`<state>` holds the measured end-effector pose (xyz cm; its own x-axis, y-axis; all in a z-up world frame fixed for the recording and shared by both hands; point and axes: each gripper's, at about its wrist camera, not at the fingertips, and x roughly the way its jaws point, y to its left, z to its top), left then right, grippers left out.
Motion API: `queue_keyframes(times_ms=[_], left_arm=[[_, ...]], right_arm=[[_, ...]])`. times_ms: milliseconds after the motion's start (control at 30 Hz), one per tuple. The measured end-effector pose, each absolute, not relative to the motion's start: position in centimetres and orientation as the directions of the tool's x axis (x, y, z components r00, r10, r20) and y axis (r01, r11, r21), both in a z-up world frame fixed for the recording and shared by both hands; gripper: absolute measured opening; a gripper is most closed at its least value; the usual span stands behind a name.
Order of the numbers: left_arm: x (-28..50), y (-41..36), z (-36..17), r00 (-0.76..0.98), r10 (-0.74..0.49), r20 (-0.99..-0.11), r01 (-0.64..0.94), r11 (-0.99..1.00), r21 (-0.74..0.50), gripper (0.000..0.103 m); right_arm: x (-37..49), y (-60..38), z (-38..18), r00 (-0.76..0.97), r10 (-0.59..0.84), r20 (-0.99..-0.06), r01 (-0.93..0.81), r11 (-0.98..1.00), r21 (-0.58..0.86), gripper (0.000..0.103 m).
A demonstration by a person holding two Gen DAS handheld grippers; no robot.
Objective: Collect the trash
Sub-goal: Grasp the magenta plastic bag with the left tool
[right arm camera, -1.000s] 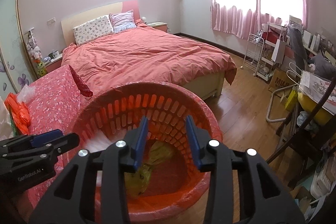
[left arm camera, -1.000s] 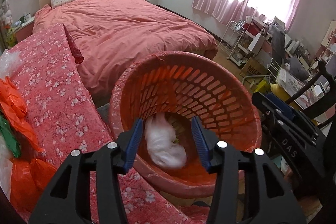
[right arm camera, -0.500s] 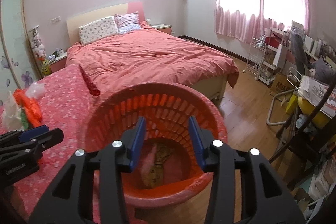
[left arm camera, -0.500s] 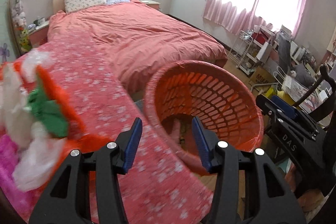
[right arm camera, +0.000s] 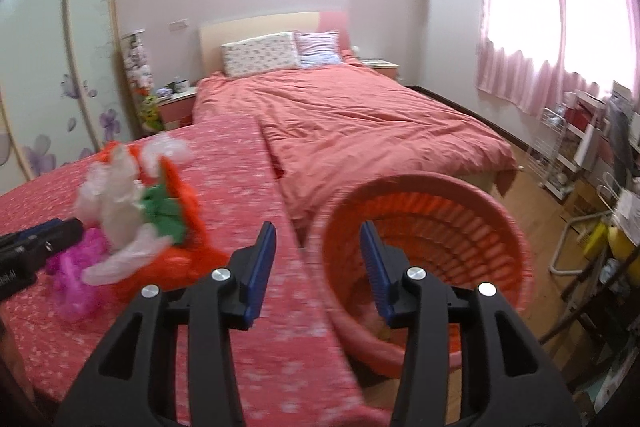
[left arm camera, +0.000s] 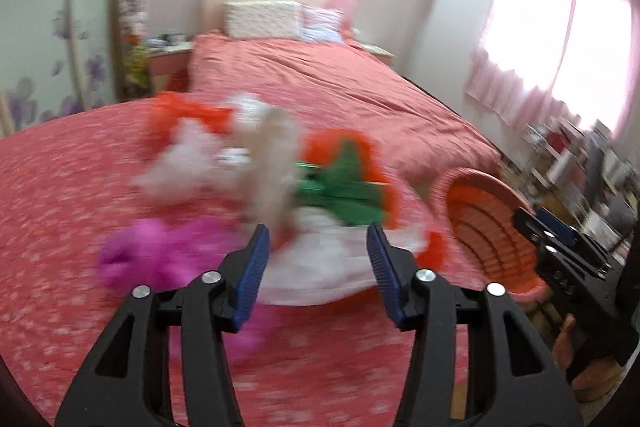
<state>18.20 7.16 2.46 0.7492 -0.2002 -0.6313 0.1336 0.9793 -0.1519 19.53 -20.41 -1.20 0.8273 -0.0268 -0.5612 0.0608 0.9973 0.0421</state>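
Trash pile [left arm camera: 280,187] sits on the floral red cover [left arm camera: 60,207] of the bench: crumpled plastic bags, orange, white/clear, one green piece [left arm camera: 344,183], one magenta bag [left arm camera: 160,255] at the near-left edge of the heap. Left-wrist view is motion-blurred, so individual items are hard to separate.

Left gripper [left arm camera: 318,259] hangs just short of the pile, aimed at the white and green stuff. Jaws wide apart, nothing between them.

Right gripper [right arm camera: 318,259] is off to the side, over the bench edge where it meets the orange basket [right arm camera: 500,227]. Jaws also spread wide, empty. The gap between its blue pads [right arm camera: 262,263] frames the bench edge and the basket's near rim.

Basket stands on the wood floor [right arm camera: 536,171] just beside the bench, right of the pile, tilted toward the cameras. Something yellowish lies at its bottom, too blurred to identify.

From the right-wrist view the pile [right arm camera: 136,211] lies left of centre, with the left gripper's tip [right arm camera: 40,239] touching or just beside the magenta bag; can't tell which.

Behind: bed [right arm camera: 360,119] with salmon duvet, two pillows [right arm camera: 260,59] at the headboard. Pink curtains [right arm camera: 520,27] on the right wall.
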Motion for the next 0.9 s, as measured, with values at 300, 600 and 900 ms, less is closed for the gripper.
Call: queue_keyframes(times_ms=[300,600,900], left_arm=[[21.1,14.8,-2.8,0.71,-0.032,-0.704,-0.056,0.993,-0.102,0.06],[23.1,15.8,-5.8,0.681,0.002,-0.733,-0.06,0.997,-0.053,0.065],[22.1,18.4,-5.9,0.683,-0.01,-0.73,-0.085,0.992,-0.094,0.065]], right_arm=[[20.0,-16.2,-1.6,0.821,0.016,-0.571,0.002,0.999,0.032,0.047],[21.2,-15.4,-2.6,0.812,0.005,-0.584,0.009,1.0,0.022,0.047],[22.3,-15.0,-3.2,0.808,0.01,-0.589,-0.002,1.0,0.015,0.047]])
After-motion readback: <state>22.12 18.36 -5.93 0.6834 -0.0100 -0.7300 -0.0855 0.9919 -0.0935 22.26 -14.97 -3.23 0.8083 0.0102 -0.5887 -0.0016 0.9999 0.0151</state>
